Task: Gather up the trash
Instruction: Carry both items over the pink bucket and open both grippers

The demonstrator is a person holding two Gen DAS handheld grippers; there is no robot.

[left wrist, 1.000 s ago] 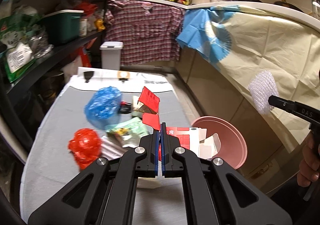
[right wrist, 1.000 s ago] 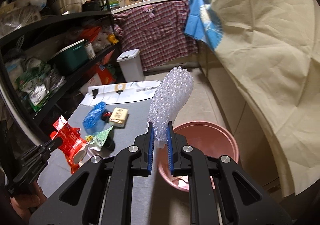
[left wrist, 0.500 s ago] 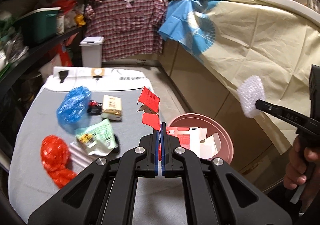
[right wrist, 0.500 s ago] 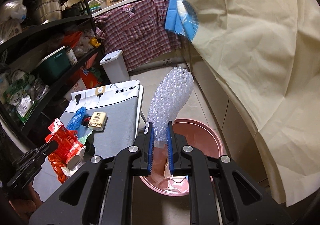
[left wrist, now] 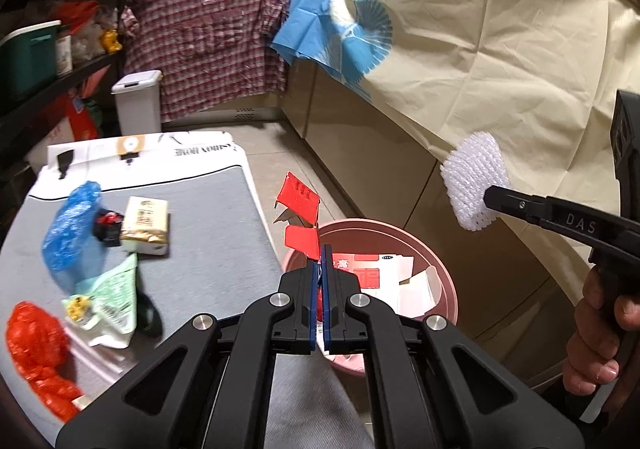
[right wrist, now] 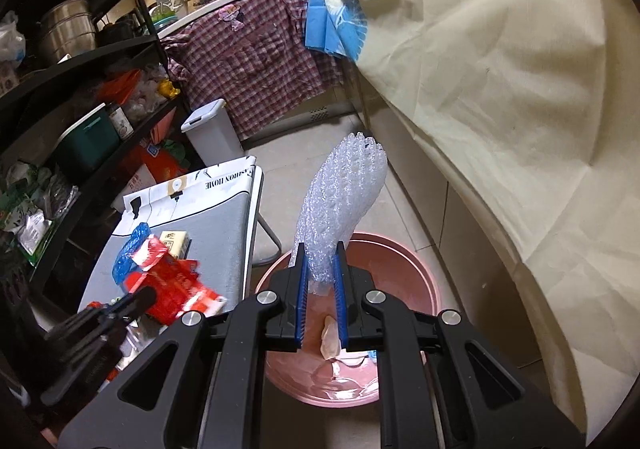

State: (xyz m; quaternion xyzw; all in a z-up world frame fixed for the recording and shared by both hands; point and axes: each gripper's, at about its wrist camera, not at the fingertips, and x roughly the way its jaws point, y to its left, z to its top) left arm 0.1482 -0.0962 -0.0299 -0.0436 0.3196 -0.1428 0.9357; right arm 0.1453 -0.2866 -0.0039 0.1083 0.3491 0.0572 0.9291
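My left gripper [left wrist: 320, 269] is shut on a torn red carton [left wrist: 301, 215] and holds it over the near rim of the pink basin [left wrist: 438, 261], which has flattened cartons in it. My right gripper [right wrist: 320, 269] is shut on a piece of bubble wrap [right wrist: 342, 195] and holds it above the pink basin [right wrist: 408, 269]. The right gripper with the bubble wrap [left wrist: 474, 185] also shows at the right of the left wrist view. The left gripper with the red carton [right wrist: 172, 285] shows at the lower left of the right wrist view.
On the grey table [left wrist: 212, 233] lie a blue bag [left wrist: 70, 225], a tissue pack [left wrist: 144, 225], a green wrapper [left wrist: 112, 301] and a red bag [left wrist: 36, 345]. A black shelf [right wrist: 80, 97] stands left. Cloth-draped counters [right wrist: 500, 89] run along the right. A white bin [right wrist: 212, 133] stands behind.
Both grippers have moved right, off the table and toward the basin. The red carton now hangs at the basin's rim and the bubble wrap above its middle.
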